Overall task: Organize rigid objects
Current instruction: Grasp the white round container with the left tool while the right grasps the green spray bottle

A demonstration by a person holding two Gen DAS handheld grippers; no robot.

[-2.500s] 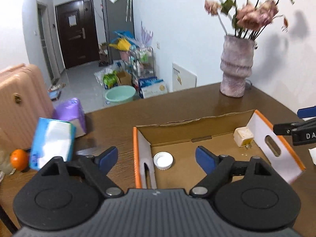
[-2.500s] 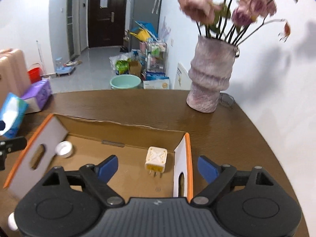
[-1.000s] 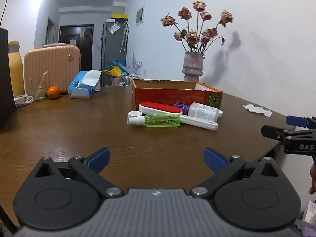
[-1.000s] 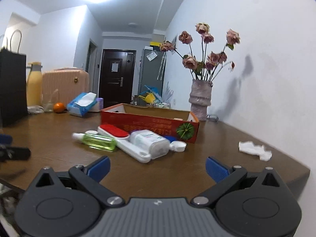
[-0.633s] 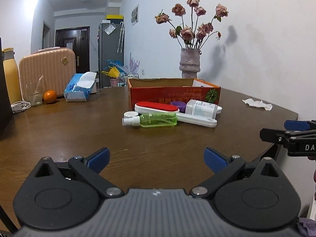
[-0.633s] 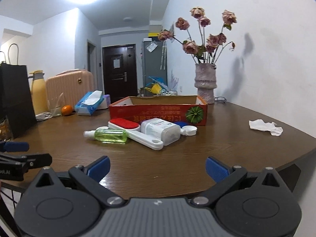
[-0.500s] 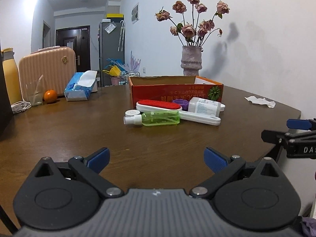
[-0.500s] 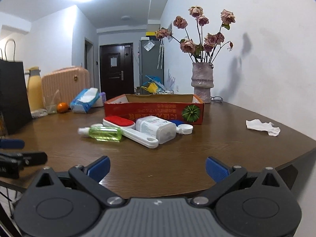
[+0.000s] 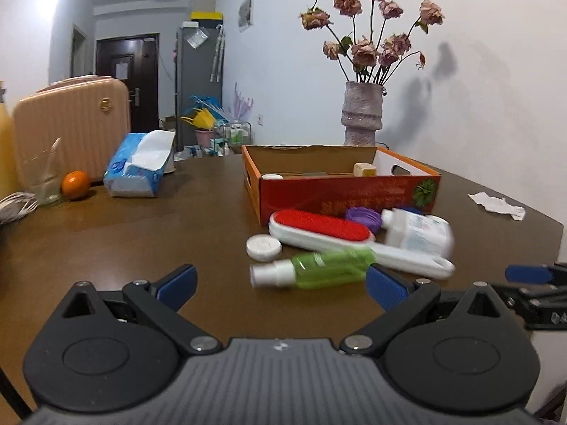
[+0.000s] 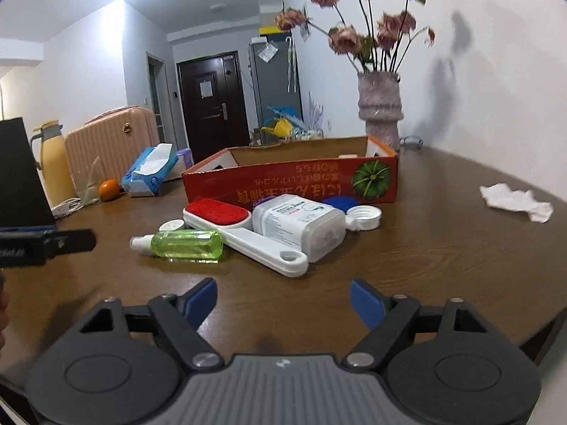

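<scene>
A red cardboard box (image 9: pixel 340 191) (image 10: pixel 290 179) stands open on the brown table, with a white cap (image 9: pixel 272 176) and a cream plug (image 9: pixel 365 169) inside. In front of it lie a green spray bottle (image 9: pixel 312 267) (image 10: pixel 180 245), a white lint brush with a red pad (image 9: pixel 340 235) (image 10: pixel 244 230), a white bottle (image 9: pixel 418 230) (image 10: pixel 299 225), a purple lid (image 9: pixel 363 216), a blue lid (image 10: pixel 336 202) and white caps (image 9: pixel 264 247) (image 10: pixel 365 216). My left gripper (image 9: pixel 280 285) is open just short of the green bottle. My right gripper (image 10: pixel 283 301) has its jaws closing with nothing between them, short of the brush handle.
A vase of dried roses (image 9: pixel 361 113) stands behind the box. A tissue pack (image 9: pixel 140 166), an orange (image 9: pixel 75 185), a glass (image 9: pixel 44 177) and a pink suitcase (image 9: pixel 71 131) sit at the left. Crumpled paper (image 10: pixel 515 200) lies at the right. The table edge runs close on the right.
Both grippers have moved forward over the table toward the pile, which now looks nearer. The right gripper's jaws have narrowed. The right view has rolled a little.
</scene>
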